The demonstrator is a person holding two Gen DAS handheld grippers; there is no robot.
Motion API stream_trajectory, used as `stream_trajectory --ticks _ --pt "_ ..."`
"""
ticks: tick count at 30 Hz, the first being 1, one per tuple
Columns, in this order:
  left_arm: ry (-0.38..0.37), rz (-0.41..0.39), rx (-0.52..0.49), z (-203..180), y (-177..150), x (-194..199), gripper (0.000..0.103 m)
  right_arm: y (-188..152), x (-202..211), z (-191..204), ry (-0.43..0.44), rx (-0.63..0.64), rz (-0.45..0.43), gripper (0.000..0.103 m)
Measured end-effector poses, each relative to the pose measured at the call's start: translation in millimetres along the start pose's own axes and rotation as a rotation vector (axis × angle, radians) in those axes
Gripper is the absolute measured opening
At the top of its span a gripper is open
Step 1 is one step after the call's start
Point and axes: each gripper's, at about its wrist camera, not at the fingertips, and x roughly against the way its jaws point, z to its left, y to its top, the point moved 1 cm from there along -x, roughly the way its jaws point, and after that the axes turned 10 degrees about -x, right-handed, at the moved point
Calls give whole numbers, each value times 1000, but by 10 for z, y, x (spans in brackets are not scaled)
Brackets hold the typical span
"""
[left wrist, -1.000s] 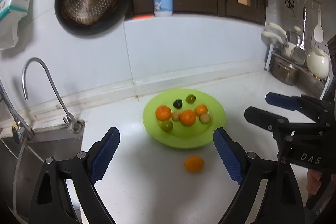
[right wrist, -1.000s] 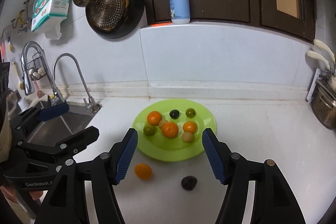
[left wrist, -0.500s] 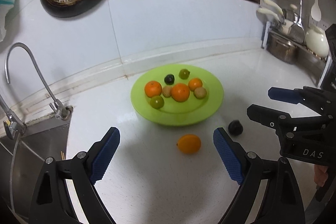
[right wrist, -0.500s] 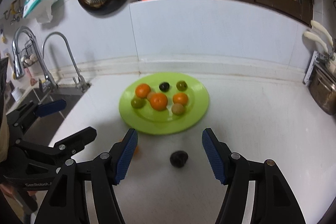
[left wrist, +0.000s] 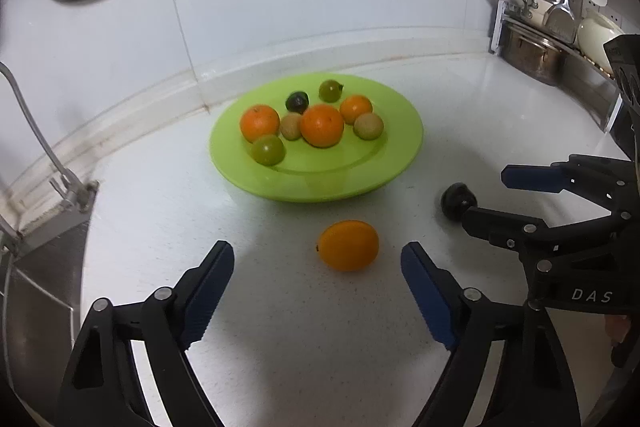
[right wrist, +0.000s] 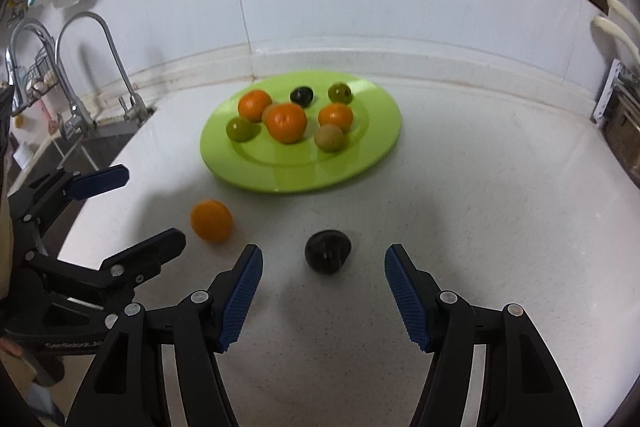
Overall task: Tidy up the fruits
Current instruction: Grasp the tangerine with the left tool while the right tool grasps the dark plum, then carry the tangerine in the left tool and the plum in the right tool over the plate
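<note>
Fruits number ten in all: eight sit on the green plate (left wrist: 384, 163), and two lie loose on the white bench (left wrist: 280, 307) just in front of the plate's near rim. On the plate I count three oranges, two green fruits, two tan ones and one dark one. Off the plate, a loose orange (left wrist: 348, 245) lies at the near-left of the plate and a dark fruit (right wrist: 328, 251) at the near-right.

The left gripper (left wrist: 318, 281) points straight at the loose orange, which lies just ahead of the fingers, its long axis running across the gap; the jaws are closing but hold nothing. The right gripper (right wrist: 323, 289) stands released and empty, with the dark fruit just ahead of its gap. Each hand is nearer its own fruit, so both pickups look set up at once.
</note>
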Motion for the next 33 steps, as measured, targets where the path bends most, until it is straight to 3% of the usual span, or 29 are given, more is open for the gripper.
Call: stream_trajectory --ticks 7,9,18,33 --pt "-48 27 15 -27 42 -197 72 16 -176 -92 12 -19 41 53" --pt "-57 35 22 -28 55 -234 66 31 -209 -105 23 -26 51 46" --pt "-104 71 51 -47 66 -372 41 42 -336 -92 47 -32 82 34" --pt "-84 49 54 -56 92 -204 39 49 -228 -64 57 -32 49 32"
